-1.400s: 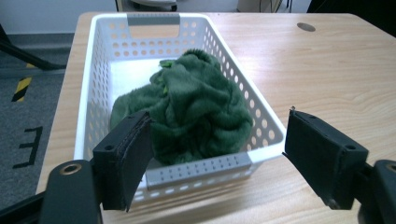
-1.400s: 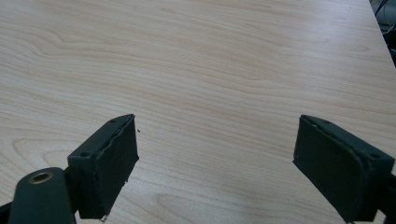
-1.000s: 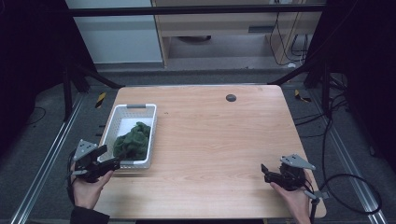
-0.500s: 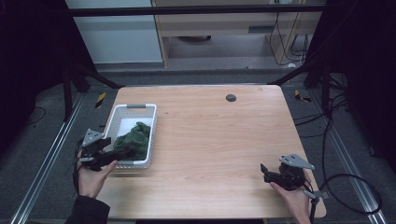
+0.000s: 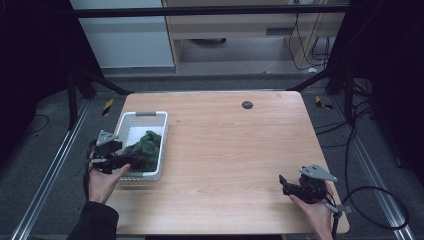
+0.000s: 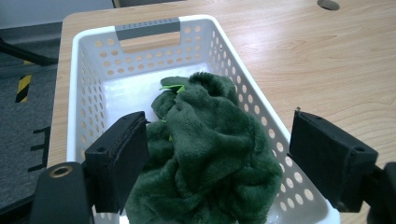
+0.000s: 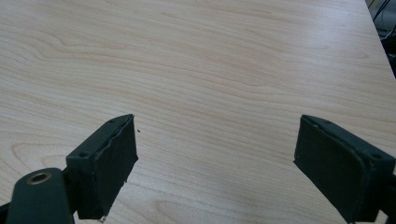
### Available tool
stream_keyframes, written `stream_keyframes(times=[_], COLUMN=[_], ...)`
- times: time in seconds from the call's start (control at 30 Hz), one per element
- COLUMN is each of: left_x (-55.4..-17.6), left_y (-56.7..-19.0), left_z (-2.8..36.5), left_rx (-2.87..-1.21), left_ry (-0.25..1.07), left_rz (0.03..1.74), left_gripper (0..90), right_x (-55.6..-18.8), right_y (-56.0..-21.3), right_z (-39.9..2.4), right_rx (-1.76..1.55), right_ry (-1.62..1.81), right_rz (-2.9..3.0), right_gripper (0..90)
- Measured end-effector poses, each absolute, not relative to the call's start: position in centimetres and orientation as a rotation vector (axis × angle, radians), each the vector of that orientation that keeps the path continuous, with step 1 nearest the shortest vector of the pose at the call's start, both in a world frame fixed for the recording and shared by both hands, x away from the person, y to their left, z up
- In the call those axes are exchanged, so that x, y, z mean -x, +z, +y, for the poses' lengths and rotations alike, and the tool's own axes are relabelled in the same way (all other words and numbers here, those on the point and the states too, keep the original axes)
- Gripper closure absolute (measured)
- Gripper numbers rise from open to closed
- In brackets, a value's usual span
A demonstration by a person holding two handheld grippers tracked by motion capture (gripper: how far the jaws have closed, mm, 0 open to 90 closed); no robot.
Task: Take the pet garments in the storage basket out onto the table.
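A white perforated basket (image 5: 145, 114) sits at the table's left, holding a crumpled dark green plush cloth (image 5: 145, 146). My left gripper (image 5: 127, 161) reaches over the basket's near left corner. In the left gripper view the cloth (image 6: 212, 163) lies low between the wide jaws of the left gripper (image 6: 218, 133), inside the basket (image 6: 147, 29). The jaws have just been opening and their pads do not press on the cloth. My right gripper (image 5: 285, 184) rests near the table's front right, and in its own view it (image 7: 215, 140) stands open over bare wood.
The wooden table (image 5: 230, 140) has a small black round insert (image 5: 247, 104) near its far edge. Dark floor, metal rails and frame legs flank both sides. Cables run on the floor at the right.
My left hand has moved forward and to the right, from beside the basket's near corner to over its near end above the cloth. The right hand has stayed put.
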State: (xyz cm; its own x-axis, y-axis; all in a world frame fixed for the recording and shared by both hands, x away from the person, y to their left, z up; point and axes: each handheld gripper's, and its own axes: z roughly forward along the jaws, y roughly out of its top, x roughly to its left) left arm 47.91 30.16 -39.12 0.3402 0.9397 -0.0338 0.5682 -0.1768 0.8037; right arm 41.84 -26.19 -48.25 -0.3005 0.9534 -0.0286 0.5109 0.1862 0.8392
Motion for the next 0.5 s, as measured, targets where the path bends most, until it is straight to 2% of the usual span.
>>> stream_keyframes(times=[0.5], left_x=[-50.5], left_y=[-39.7], left_z=[29.9], left_rx=[-1.935], left_ry=[0.63], left_rz=[1.373], left_gripper=[16.3], right_x=[-41.9], right_y=[-48.3], right_z=[-26.2], right_rx=[-1.368], right_ry=[1.006], right_rz=[1.909], right_gripper=[12.9])
